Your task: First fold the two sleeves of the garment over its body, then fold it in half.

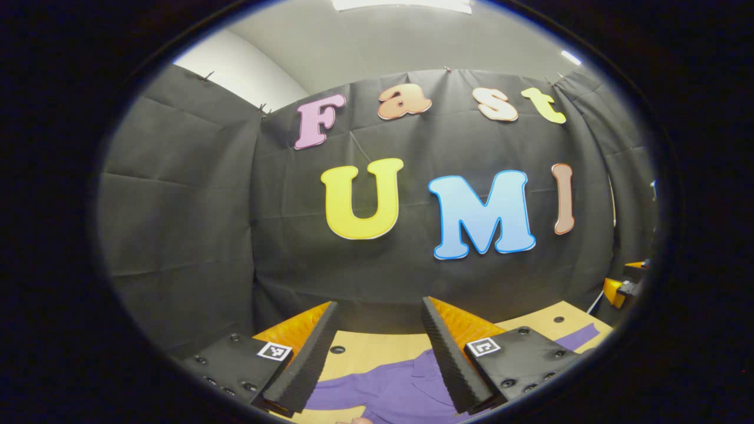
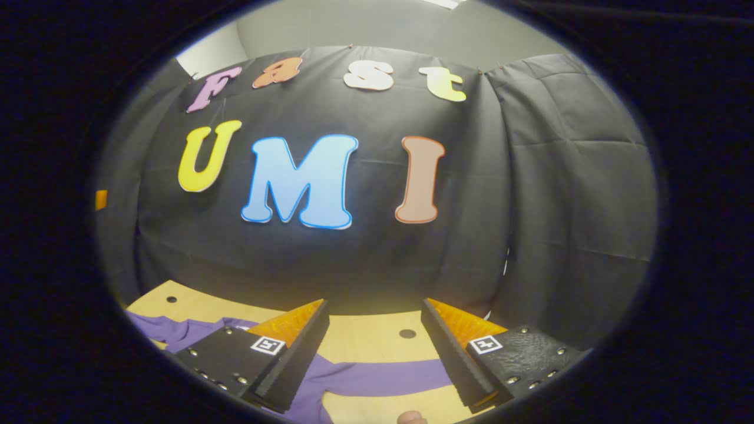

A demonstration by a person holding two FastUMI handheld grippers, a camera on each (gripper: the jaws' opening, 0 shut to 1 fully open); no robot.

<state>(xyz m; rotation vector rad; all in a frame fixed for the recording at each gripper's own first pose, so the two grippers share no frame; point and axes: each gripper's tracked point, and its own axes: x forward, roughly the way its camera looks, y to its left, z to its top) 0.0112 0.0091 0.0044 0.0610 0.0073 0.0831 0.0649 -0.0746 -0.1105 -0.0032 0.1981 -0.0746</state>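
While both grippers are held above the table [image 1: 377, 347], the purple garment [image 1: 389, 391] is seen lying flat on that table, spread across its light wooden top. In the left gripper view, the left gripper [image 1: 377, 353] is presented with its fingers spread apart and nothing between them; the garment's collar area lies below the gap. In the right gripper view, the right gripper [image 2: 374, 347] is likewise held wide apart and unloaded, with one sleeve [image 2: 383, 377] stretched across the table beneath it.
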